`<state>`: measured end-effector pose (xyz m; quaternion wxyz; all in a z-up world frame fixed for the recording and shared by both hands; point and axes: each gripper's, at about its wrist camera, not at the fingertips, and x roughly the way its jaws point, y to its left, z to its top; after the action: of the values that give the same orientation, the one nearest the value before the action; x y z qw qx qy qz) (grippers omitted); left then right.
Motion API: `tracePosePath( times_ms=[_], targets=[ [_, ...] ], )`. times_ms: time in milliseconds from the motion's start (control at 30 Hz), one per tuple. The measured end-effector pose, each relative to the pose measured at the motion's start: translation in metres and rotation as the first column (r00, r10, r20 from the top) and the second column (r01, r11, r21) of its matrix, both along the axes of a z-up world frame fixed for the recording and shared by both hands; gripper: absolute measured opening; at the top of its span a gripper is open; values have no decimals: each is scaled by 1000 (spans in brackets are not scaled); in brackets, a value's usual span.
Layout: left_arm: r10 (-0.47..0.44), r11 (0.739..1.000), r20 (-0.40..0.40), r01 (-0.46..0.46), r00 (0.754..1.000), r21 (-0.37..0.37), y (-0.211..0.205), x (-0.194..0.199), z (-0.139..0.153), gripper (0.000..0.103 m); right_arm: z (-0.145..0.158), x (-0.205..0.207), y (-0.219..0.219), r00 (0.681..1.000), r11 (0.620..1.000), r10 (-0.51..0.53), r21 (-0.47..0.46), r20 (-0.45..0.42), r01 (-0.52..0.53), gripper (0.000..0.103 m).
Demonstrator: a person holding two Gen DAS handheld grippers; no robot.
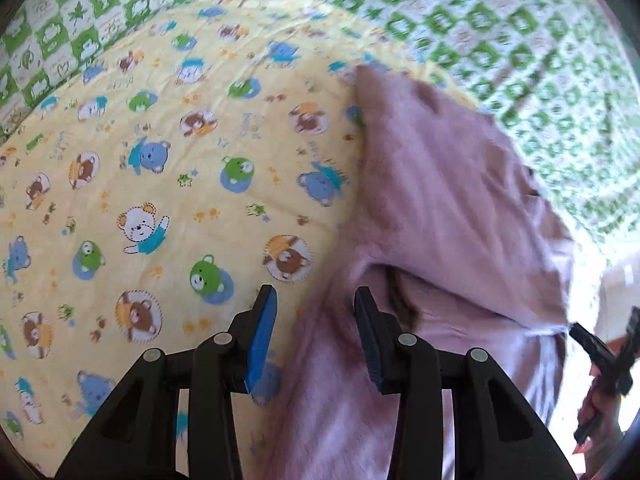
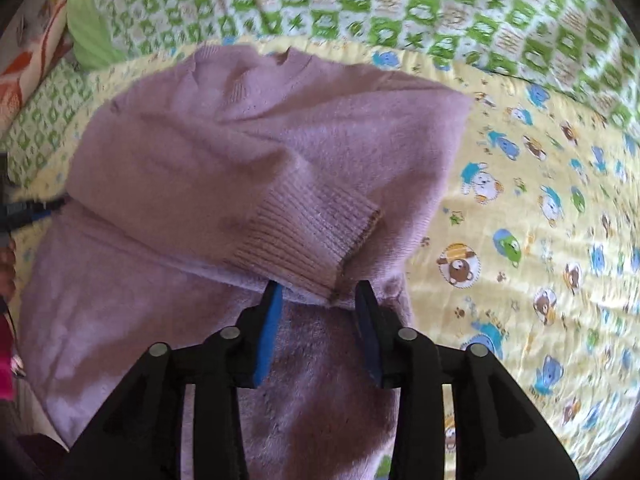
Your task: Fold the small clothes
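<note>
I saw the lilac knit sweater (image 2: 192, 168) lying on the yellow bear-print blanket (image 2: 520, 208), its long axis running near to far with the neckline at the far end and one sleeve folded across so its ribbed cuff (image 2: 308, 236) pointed right. My right gripper (image 2: 318, 300) hung released just before that cuff. My left gripper (image 1: 316, 304) stood unclenched over the sweater's left edge, holding nothing.

Your sweater (image 2: 248, 148) is plain lilac; the blanket (image 1: 160, 168) is yellow with cartoon bears (blue, green, brown); the sheet (image 2: 400, 0) green-and-white checked.
</note>
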<state>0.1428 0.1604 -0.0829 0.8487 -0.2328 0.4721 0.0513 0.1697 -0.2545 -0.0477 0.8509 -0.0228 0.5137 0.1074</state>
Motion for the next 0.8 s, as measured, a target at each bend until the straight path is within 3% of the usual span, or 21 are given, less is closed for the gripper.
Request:
tracePosePath(
  times_ms=[133, 300, 400, 467, 600, 700, 800],
  targets=[
    [-57, 998, 81, 58, 995, -14, -12, 2, 33, 42, 18, 1, -18, 996, 986, -86, 145, 26, 81, 41],
    [-119, 992, 154, 124, 981, -22, -41, 43, 52, 47, 32, 13, -9, 993, 952, -109, 292, 48, 90, 41],
    [-146, 987, 153, 155, 977, -47, -59, 81, 44, 47, 22, 32, 12, 997, 959, -80, 276, 24, 70, 41],
    [-162, 983, 147, 173, 976, -63, -66, 101, 37, 47, 12, 44, 17, 998, 942, -70, 329, -9, 69, 41],
    [-108, 993, 48, 106, 993, 43, -61, 138, 9, 47, -11, 60, 17, 993, 935, -95, 335, -70, 113, 41],
    [-65, 998, 7, 65, 998, 19, -42, 141, -9, 46, -30, 70, 3, 978, 958, -193, 202, -81, 206, 41],
    [-63, 998, 27, 63, 998, 2, -36, 130, -5, 47, -31, 68, -12, 972, 927, -216, 292, -96, 235, 41]
  ],
)
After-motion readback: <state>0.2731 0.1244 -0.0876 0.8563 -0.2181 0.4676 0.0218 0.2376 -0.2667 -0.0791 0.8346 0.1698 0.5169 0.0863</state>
